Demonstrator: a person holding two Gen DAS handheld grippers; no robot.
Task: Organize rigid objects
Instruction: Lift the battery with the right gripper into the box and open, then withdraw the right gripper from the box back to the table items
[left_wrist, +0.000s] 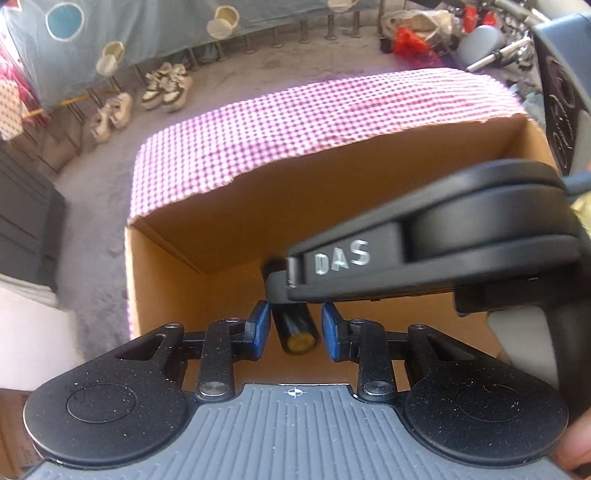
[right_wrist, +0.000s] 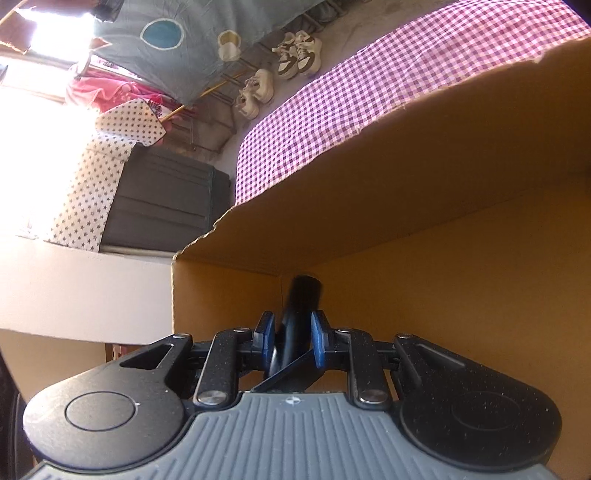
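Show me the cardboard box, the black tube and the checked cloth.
box (left_wrist: 236, 206): left wrist view, inner back wall.
black tube (left_wrist: 295, 330): left wrist view, its side near the yellow end.
checked cloth (right_wrist: 369, 99): right wrist view, middle.

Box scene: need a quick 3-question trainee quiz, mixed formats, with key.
1. True or false: the cloth beyond the box is plain white.
2. In the left wrist view, the cylinder has a near end that is: A yellow, B red, C white.
3. What is the right hand-held gripper shut on?

Key: 1 false, it is purple-checked. 2 A. 3 The black cylinder, over the open box.
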